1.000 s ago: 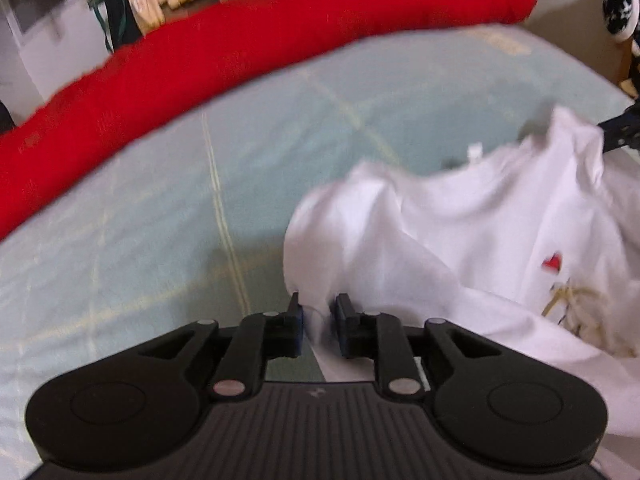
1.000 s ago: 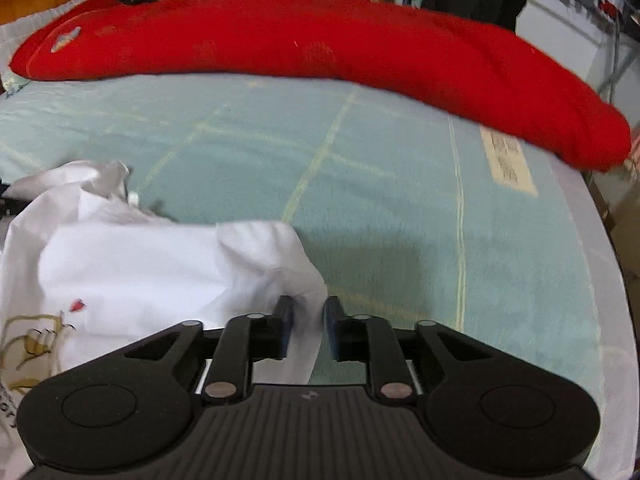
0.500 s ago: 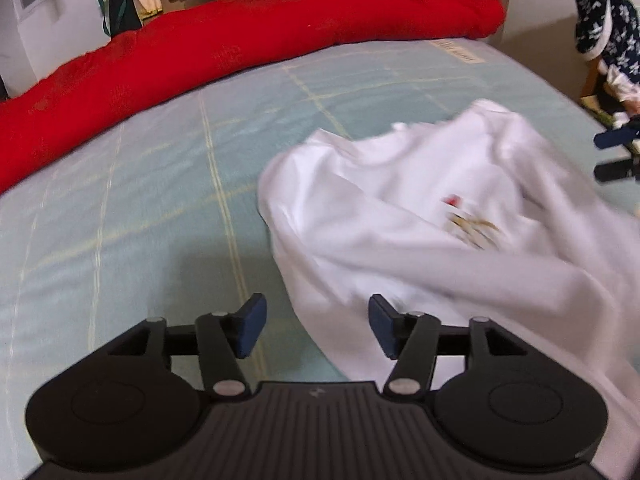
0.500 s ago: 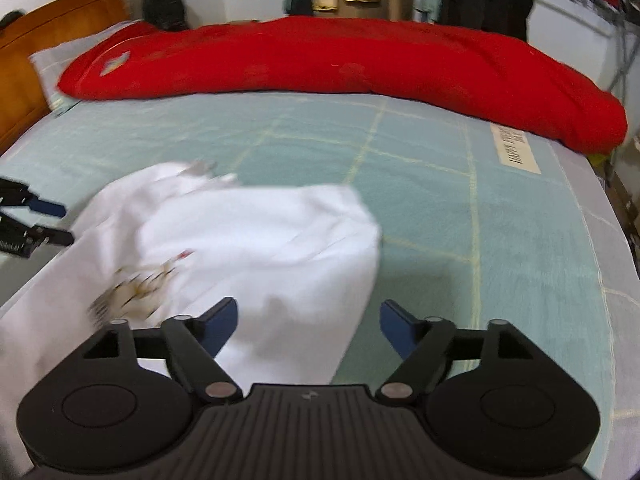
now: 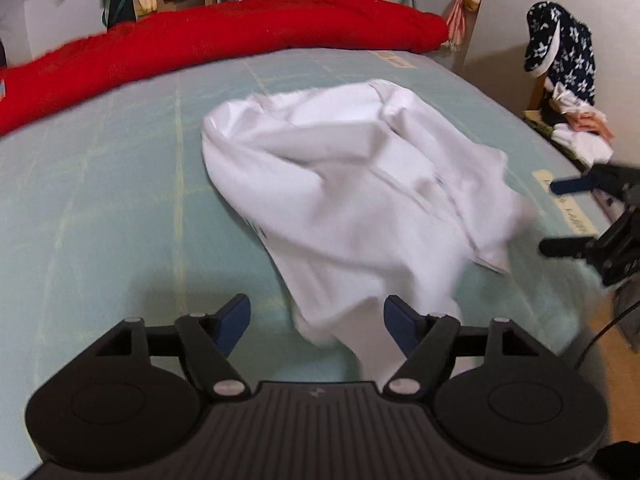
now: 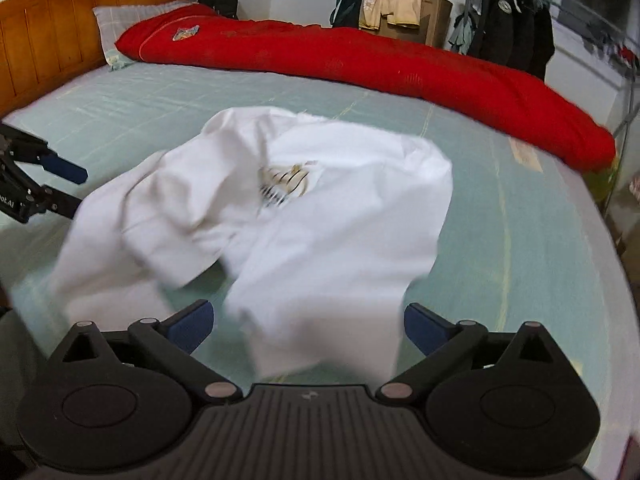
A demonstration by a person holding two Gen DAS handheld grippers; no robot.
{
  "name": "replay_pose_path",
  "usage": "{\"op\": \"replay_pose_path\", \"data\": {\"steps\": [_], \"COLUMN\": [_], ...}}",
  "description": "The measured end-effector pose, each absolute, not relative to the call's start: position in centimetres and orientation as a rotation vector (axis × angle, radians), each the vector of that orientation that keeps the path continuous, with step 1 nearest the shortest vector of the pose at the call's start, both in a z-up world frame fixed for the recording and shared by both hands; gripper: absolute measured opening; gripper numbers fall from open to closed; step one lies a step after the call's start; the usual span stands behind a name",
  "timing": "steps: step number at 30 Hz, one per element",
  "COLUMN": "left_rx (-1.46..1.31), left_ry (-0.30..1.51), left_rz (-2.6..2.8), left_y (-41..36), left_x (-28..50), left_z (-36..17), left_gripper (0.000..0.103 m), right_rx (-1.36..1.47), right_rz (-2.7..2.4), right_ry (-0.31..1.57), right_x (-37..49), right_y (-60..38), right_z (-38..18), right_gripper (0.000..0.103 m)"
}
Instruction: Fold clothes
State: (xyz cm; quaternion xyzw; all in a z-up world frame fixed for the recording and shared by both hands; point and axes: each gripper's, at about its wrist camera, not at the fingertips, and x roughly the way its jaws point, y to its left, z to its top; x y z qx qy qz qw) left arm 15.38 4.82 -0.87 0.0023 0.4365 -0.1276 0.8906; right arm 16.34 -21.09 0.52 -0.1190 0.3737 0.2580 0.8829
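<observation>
Both tools angle downward over the bed [image 5: 120, 184], one at each side of a single white shirt [image 5: 360, 200]. The left tool [image 5: 316, 322] has its jaws spread apart, having just been opening; the shirt's near edge lies blurred between the blue pads [image 5: 234, 320] without either pad pressing it. The right tool [image 6: 308, 322] is released too, its jaws wide and just opened, cloth loose between them. The shirt sits crumpled in a heap on the pale green sheet, a small printed emblem [image 6: 284, 184] facing up. One long red quilt [image 6: 360, 64] lies along the far side, one pillow [image 6: 120, 28] by the wooden headboard [image 6: 48, 44].
</observation>
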Motion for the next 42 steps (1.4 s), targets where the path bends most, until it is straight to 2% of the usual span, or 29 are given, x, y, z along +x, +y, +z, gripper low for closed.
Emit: {"op": "replay_pose_path", "data": {"steps": [4, 10, 13, 15, 16, 17, 30, 36, 37, 38, 39, 40, 42], "left_rx": [-0.046, -0.094, -0.121, -0.125, -0.129, -0.139, -0.349, -0.352, -0.361, -0.369, -0.377, -0.394, -0.43], "left_ry": [0.892, 0.933, 0.944, 0.94, 0.94, 0.942, 0.893, 0.862, 0.861, 0.865, 0.87, 0.875, 0.877], "left_rz": [-0.29, -0.309, -0.309, -0.319, -0.326, -0.335, -0.395, -0.397, -0.395, -0.384, -0.366, -0.351, -0.344], "left_y": [4.4, 3.5, 3.4, 3.2, 3.1, 3.1, 2.5, 2.3, 2.6, 2.9, 3.2, 3.5, 4.2], "left_x": [12.8, 11.6, 12.1, 12.4, 12.6, 12.8, 14.2, 14.7, 14.7, 14.9, 15.0, 15.1, 15.3], "left_z": [-1.5, -4.2, -5.1, -5.5, -5.6, -5.8, -8.4, -9.4, -9.5, -9.7, -9.8, -9.9, -10.4], "left_gripper": [0.079, 0.079, 0.075, 0.068, 0.061, 0.06, 0.06, 0.059, 0.054, 0.042, 0.036, 0.03, 0.025], "right_rx": [-0.166, -0.067, -0.029, -0.022, -0.021, -0.02, 0.016, 0.032, 0.033, 0.037, 0.044, 0.052, 0.068], "right_rz": [0.538, 0.522, 0.518, 0.515, 0.517, 0.52, 0.539, 0.533, 0.528, 0.523, 0.516, 0.508, 0.492], "right_ry": [0.809, 0.828, 0.831, 0.83, 0.829, 0.826, 0.841, 0.857, 0.859, 0.863, 0.867, 0.872, 0.885], "right_x": [13.6, 11.3, 11.1, 11.0, 10.9, 10.9, 10.7, 10.8, 10.8, 10.8, 10.9, 11.0, 11.3], "right_y": [-21.8, -22.4, -22.4, -22.1, -22.0, -21.9, -21.7, -21.9, -22.0, -22.2, -22.5, -22.7, -23.0], "right_z": [-1.1, -2.7, -2.9, -2.9, -2.9, -2.8, -3.7, -4.3, -4.4, -4.5, -4.6, -4.8, -5.1], "right_gripper": [0.103, 0.103, 0.103, 0.103, 0.103, 0.103, 0.103, 0.103, 0.103, 0.103, 0.103, 0.103, 0.103]}}
